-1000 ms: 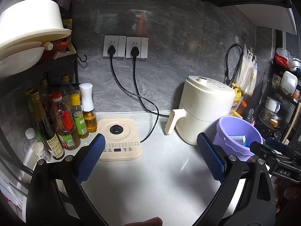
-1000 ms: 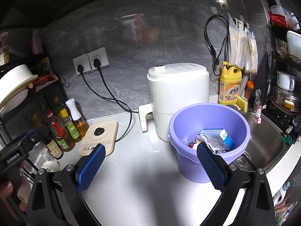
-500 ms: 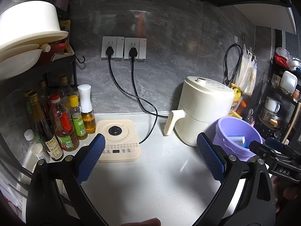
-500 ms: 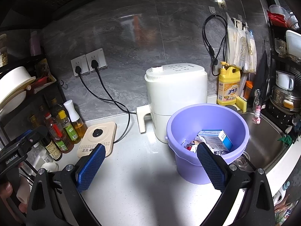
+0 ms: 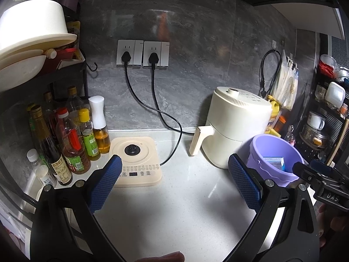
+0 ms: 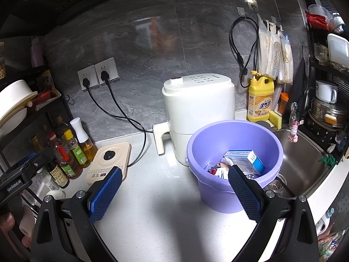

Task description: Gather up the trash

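from where i sit the job looks close to finished. the purple bucket [image 6: 234,163] stands on the white worktop [image 6: 157,214] just in front of the cream air fryer [image 6: 197,111], beside the sink [image 6: 305,163], and the trash [image 6: 237,166] lies inside it: a blue and white box on top of crumpled wrappers. i see no loose scrap on the bare worktop in either view, so little seems left beyond a last check. my right tool [image 6: 174,194] is spread wide and holds nothing, its right pad in line with the bucket's near rim though i cannot tell if it touches. my left tool [image 5: 176,182] is equally released and empty above the worktop, the kettle base [image 5: 136,161] just beyond its left pad.
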Demonstrator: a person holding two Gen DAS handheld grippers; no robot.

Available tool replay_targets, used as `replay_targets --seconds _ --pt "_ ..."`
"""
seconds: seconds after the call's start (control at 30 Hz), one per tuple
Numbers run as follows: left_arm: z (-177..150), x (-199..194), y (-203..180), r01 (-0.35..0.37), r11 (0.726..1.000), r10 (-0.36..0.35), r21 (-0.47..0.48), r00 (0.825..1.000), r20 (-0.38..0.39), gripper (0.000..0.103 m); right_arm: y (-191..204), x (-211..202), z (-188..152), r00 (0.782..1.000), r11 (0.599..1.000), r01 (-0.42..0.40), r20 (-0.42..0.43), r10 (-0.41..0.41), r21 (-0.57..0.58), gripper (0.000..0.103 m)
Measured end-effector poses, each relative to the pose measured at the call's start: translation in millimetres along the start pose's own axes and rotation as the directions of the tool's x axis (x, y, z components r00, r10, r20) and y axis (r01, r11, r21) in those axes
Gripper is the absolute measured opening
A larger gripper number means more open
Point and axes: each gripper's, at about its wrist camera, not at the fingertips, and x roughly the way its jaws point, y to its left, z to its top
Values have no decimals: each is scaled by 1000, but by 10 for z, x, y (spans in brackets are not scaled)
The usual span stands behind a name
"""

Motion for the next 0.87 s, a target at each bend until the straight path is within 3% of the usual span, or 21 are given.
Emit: replay_targets --seconds 0.87 --pt "-34 211 65 -13 1000 12 -21 999 -43 97 -12 58 7 999 1000 16 -49 -17 -23 96"
